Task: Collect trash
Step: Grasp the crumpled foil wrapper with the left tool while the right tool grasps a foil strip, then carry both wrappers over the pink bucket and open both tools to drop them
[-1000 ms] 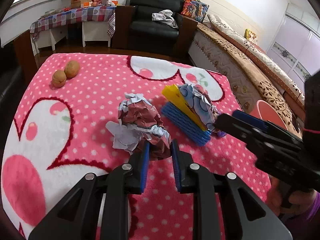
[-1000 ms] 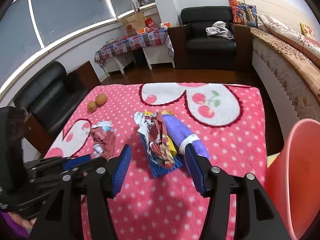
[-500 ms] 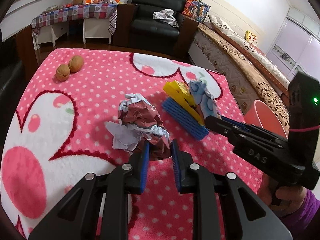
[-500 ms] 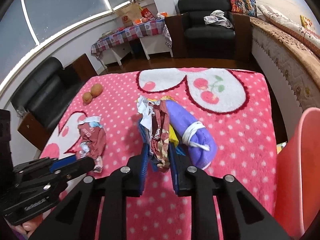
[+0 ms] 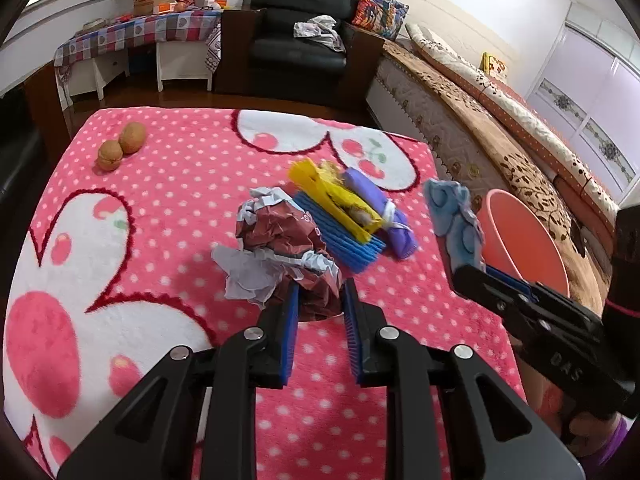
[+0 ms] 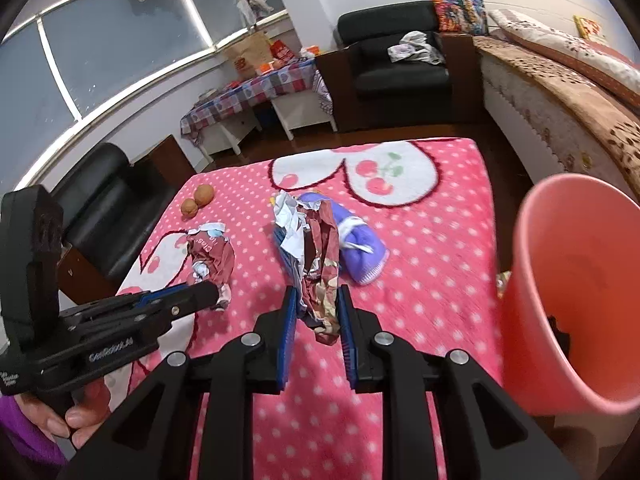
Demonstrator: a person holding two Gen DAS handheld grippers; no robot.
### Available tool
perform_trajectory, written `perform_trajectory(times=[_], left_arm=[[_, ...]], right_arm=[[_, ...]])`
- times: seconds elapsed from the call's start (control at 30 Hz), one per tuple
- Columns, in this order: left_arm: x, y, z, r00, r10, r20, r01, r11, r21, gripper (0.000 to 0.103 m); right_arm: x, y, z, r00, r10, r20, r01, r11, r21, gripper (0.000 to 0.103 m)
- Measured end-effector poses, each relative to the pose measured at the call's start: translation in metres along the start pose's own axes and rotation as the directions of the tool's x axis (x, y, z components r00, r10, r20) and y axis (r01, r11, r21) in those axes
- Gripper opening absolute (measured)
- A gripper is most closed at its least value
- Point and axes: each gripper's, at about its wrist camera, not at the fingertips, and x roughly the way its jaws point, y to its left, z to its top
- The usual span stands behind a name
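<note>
My left gripper (image 5: 319,300) is shut on a crumpled maroon and white wrapper (image 5: 280,248) on the pink dotted blanket (image 5: 168,200); that wrapper also shows in the right wrist view (image 6: 210,256). My right gripper (image 6: 318,304) is shut on a second crumpled wrapper (image 6: 316,256) and holds it above the blanket; from the left wrist view its back looks pale blue (image 5: 452,216). A salmon-pink bin (image 6: 576,280) stands off the blanket's right edge, also visible in the left wrist view (image 5: 520,240).
A blue ribbed pad (image 5: 340,236), a yellow piece (image 5: 332,196) and a purple roll (image 5: 380,208) lie mid-blanket. Two brown round fruits (image 5: 120,146) lie at the far left. A black armchair (image 5: 300,48), a bed (image 5: 500,120) and a checked table (image 5: 136,36) surround the blanket.
My right gripper shut on the wrapper atop the blue pad, lifted it and carried it right toward the bin. My left gripper stayed shut on the maroon wrapper.
</note>
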Motion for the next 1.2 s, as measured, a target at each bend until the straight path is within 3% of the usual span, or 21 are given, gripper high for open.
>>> perform_trajectory(times=[0.73,1.2], left_arm=[[0.013,-0.080,-0.001,0.999,0.030,-0.032,-0.025,0.988,0.151,0.021],[0.015,-0.148,0.006,1.000,0.013,0.022,-0.019,0.952,0.304,0.021]], right_arm=[[-0.065,-0.053,-0.036,0.993,-0.096,0.063,0.089,0.989,0.116,0.020],[-0.107,-0.091,-0.045,0.974,-0.183,0.136,0.154,0.967,0.203,0.020]])
